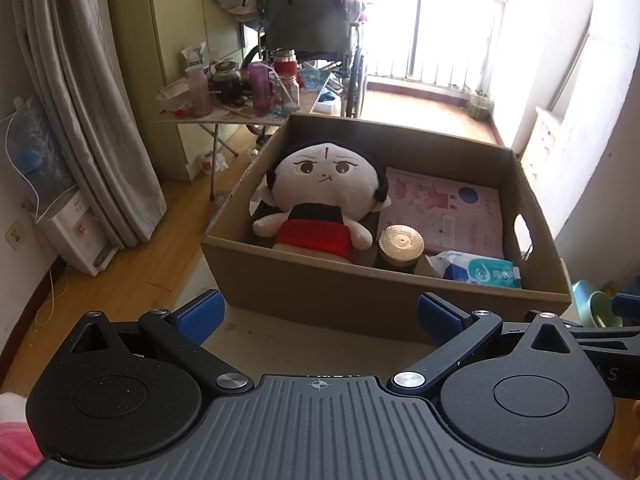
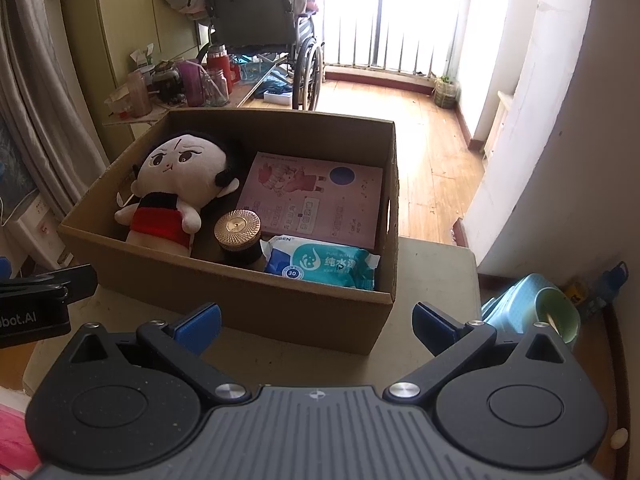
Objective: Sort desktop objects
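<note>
An open cardboard box point(image 1: 384, 300) point(image 2: 240, 304) stands on a small beige table point(image 2: 436, 264). Inside lie a plush doll point(image 1: 324, 196) point(image 2: 176, 188) at the left, a pink flat box point(image 1: 452, 212) point(image 2: 316, 196) at the right, a dark jar with a gold lid point(image 1: 401, 245) point(image 2: 237, 229) and a pack of wet wipes point(image 1: 476, 270) point(image 2: 324, 264) at the front. My left gripper point(image 1: 318, 316) is open in front of the box's near wall, holding nothing. My right gripper point(image 2: 316, 322) is also open before the near wall, empty. The left gripper's body point(image 2: 36, 300) shows at the right wrist view's left edge.
Beyond the box stand a cluttered folding table point(image 1: 240, 92) with bottles and jars and a wheelchair point(image 1: 312, 28). A curtain point(image 1: 80, 100) hangs at the left. A green cup and light blue stool point(image 2: 536, 316) sit on the floor right of the table.
</note>
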A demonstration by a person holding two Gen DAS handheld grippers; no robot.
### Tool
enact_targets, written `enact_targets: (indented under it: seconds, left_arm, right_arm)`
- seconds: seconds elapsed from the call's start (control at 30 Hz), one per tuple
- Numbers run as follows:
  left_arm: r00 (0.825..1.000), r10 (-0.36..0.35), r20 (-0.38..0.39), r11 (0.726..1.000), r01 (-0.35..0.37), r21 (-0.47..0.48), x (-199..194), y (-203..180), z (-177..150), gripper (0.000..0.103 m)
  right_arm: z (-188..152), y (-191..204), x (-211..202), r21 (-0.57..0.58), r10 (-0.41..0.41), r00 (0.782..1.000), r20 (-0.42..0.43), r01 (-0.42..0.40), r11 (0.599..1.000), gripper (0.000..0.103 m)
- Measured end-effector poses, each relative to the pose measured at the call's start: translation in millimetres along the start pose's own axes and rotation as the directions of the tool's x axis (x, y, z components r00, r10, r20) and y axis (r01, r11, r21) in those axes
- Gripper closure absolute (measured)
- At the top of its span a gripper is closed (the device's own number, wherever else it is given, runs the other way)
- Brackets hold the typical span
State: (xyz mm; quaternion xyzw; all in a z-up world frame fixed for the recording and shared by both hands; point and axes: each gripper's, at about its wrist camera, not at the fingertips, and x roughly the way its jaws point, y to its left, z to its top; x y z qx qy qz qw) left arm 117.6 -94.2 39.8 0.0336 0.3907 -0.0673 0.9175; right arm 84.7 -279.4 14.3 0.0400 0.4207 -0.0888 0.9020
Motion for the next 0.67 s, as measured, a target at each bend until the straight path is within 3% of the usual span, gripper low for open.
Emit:
enact_targets:
  seconds: [0.67]
  left_arm:
    - [1.0,-0.002,0.003,1.0,0.002,0.004,-1.6,-1.6,1.0,0.0]
  right_arm:
    - [1.8,-2.1,-3.1,0.001,0.002,1.0,0.0,-0.002,1.0,0.0]
